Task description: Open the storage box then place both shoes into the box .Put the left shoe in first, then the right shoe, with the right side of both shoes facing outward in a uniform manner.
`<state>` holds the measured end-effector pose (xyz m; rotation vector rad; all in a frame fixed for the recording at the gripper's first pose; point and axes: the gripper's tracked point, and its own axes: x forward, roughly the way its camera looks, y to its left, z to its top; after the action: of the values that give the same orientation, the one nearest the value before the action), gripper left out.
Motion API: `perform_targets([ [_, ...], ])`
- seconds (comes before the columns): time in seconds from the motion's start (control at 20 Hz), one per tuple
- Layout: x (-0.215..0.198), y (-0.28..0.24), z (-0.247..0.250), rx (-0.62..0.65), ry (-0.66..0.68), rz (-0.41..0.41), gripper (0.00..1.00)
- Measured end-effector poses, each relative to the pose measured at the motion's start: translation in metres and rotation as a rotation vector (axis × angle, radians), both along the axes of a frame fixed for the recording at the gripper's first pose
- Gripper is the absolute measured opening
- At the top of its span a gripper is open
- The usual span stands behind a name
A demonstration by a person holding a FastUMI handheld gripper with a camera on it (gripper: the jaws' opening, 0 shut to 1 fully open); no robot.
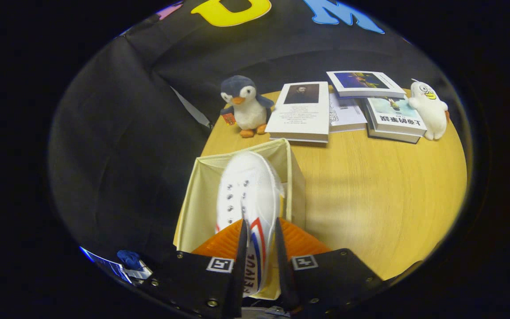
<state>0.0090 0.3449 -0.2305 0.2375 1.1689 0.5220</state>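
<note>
A white canvas shoe (pixel 248 195) with red and blue side stripes is pinched between my two fingers, toe pointing away from me. My gripper (pixel 258 248) is shut on its heel part. The shoe hangs over the open cream fabric storage box (pixel 193 208), which stands at the near left edge of the round wooden table (pixel 370 195). The shoe hides much of the box's inside, so I cannot tell whether another shoe lies in it.
Beyond the box stand a plush penguin (pixel 244 106), several books (pixel 303 113) lying flat, and a white plush duck (pixel 430 108) at the far right. Bare table top spreads to the right of the box.
</note>
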Motion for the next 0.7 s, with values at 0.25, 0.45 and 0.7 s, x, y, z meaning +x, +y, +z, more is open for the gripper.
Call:
perform_targets([
  [0.25, 0.013, -0.019, 0.031, -0.012, -0.160, 0.005, 0.98],
  [0.45, 0.014, -0.040, 0.057, 0.032, -0.198, -0.026, 0.98],
  [0.7, 0.031, -0.103, 0.083, 0.009, -0.308, -0.101, 0.98],
])
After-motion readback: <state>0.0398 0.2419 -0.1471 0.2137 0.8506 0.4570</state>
